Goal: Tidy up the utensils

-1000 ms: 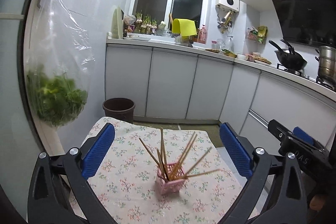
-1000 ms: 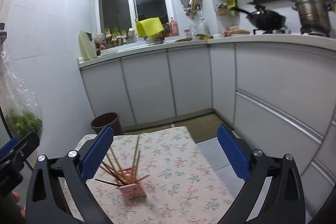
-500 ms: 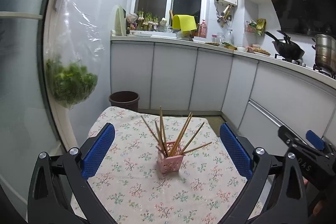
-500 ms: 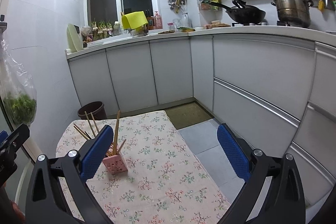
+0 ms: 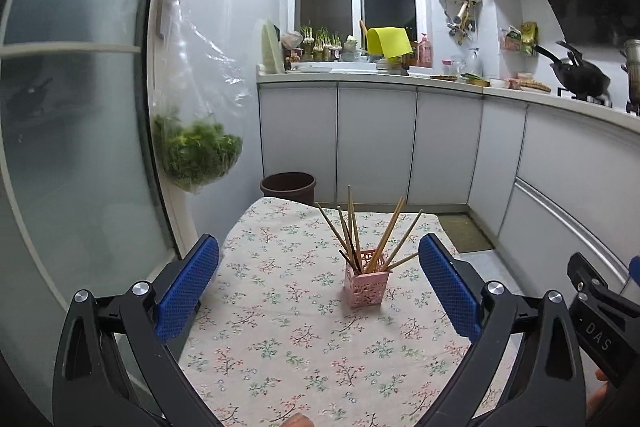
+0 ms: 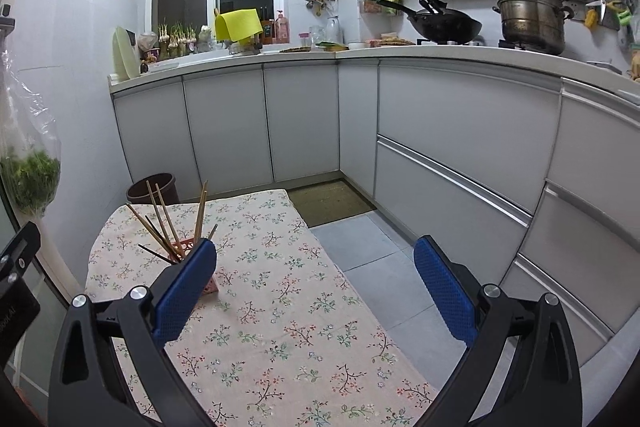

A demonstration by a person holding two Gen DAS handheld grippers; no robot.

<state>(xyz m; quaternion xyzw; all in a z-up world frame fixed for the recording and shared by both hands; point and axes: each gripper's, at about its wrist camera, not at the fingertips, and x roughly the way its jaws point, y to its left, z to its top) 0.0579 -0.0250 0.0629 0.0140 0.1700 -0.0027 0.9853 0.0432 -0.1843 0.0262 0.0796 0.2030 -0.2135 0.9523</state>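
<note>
Left gripper (image 5: 318, 285): jaws wide apart, holding nothing, above the floral-clothed worktop (image 5: 280, 339). Centre: one pink holder (image 5: 366, 283), standing upright on the cloth, holds about eight chopsticks (image 5: 352, 227), splayed and leaning. The sticks look light, stiff and thin, likely slippery; a pinch at mid-shaft above the rim would suit. The holder seems light and liable to tip. Right gripper (image 6: 314, 285): likewise fully open and empty, to the holder's right.
</note>
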